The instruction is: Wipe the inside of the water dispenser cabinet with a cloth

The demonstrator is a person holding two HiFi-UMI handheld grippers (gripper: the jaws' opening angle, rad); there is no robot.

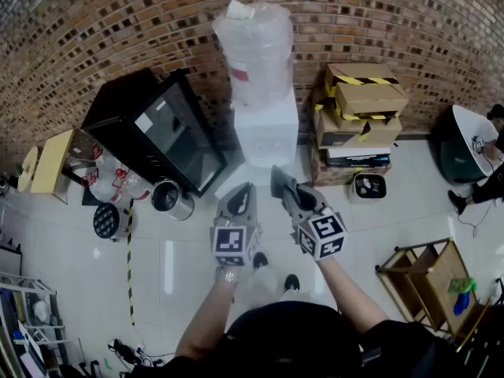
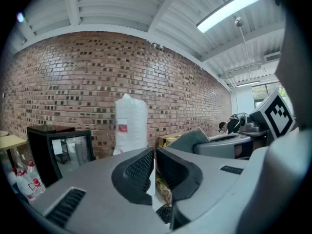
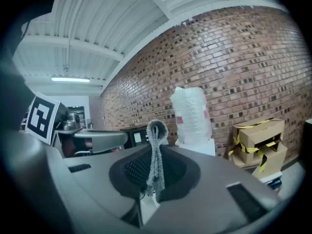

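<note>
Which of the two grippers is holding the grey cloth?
The right gripper: its jaws are shut on the grey cloth, which sticks up between them. The left gripper has its jaws together, holding nothing.

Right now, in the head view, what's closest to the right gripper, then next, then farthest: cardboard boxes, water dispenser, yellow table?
1. Water dispenser, straight ahead of the right gripper holding the cloth.
2. Cardboard boxes, ahead to the right.
3. Yellow table, far left.
</note>
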